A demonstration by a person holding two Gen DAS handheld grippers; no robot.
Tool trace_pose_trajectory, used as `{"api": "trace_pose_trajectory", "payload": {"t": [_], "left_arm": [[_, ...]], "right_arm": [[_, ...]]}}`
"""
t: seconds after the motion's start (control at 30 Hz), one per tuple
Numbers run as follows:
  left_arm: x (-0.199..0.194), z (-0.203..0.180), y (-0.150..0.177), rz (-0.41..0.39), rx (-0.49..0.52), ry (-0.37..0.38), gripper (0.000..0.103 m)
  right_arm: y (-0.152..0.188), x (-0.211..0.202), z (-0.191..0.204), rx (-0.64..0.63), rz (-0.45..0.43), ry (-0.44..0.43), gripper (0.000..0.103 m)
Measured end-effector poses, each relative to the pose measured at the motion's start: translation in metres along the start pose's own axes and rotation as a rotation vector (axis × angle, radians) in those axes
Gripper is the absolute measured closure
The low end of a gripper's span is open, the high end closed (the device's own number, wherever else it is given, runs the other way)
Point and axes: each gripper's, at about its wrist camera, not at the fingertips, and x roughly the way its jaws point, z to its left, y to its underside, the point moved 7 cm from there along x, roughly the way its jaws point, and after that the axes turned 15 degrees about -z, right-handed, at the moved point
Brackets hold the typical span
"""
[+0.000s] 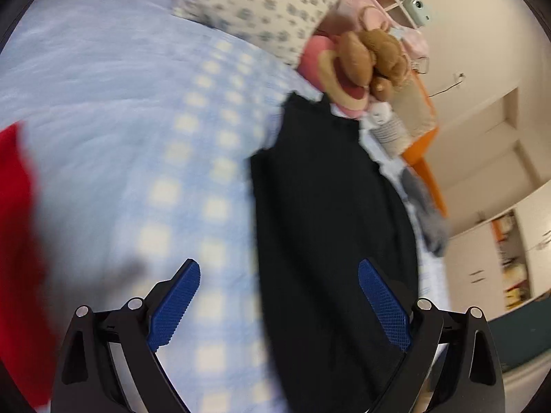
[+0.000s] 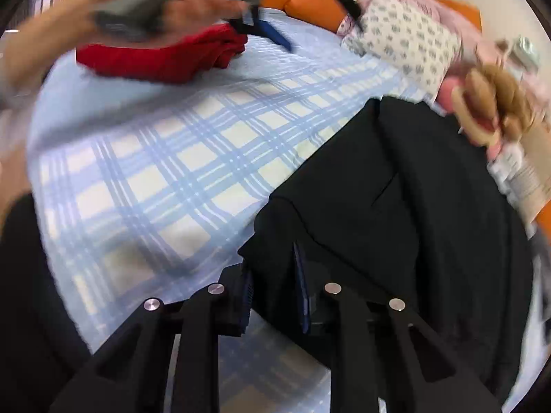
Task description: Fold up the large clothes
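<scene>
Black fabric garment [image 2: 396, 206] lying on checked blue-white bed [image 2: 155, 172] at right; folded red knit garment [image 2: 162, 58] sitting far left, patterned pillow [image 2: 406, 38] behind.

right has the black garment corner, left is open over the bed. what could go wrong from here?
1. The right hand-held gripper pinches only an edge of the black garment; a pull may slip it free.
2. The left hand-held gripper is open and holds nothing, so one-sided lifting could skew the fold.
3. The plush toy touches the garment's far end and may get dragged.
</scene>
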Motion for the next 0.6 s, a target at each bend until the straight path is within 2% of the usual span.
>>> {"api": "trace_pose_trajectory", "payload": {"t": [0.03, 0.13, 0.2, 0.37, 0.47, 0.5, 0.53, 0.6], "left_arm": [[0.018, -0.005, -0.010, 0.011, -0.016, 0.022, 0.008], [0.073, -0.003, -0.031, 0.055, -0.037, 0.002, 0.008], [0.111, 0.001, -0.044, 0.090, 0.022, -0.060, 0.008], [0.179, -0.009, -0.064, 0.215, 0.159, -0.049, 0.008], [0.214, -0.012, -0.062, 0.302, 0.246, -0.074, 0.008], [0.229, -0.013, -0.054, 0.366, 0.259, -0.072, 0.008], [0.238, -0.015, -0.048, 0.407, 0.289, -0.076, 0.003], [0.246, -0.028, -0.040, 0.441, 0.358, -0.048, 0.003]], "right_arm": [[0.000, -0.001, -0.004, 0.046, 0.000, -0.033, 0.082], [0.000, -0.002, -0.012, 0.134, -0.004, -0.097, 0.082], [-0.001, -0.002, -0.013, 0.158, -0.011, -0.120, 0.082], [0.001, 0.001, -0.016, 0.177, -0.029, -0.165, 0.083], [0.002, 0.002, -0.021, 0.205, -0.037, -0.200, 0.083], [0.002, 0.002, -0.023, 0.219, -0.038, -0.214, 0.084], [0.002, 0.002, -0.024, 0.226, -0.039, -0.221, 0.084], [0.002, 0.002, -0.026, 0.245, -0.042, -0.235, 0.083]]}}
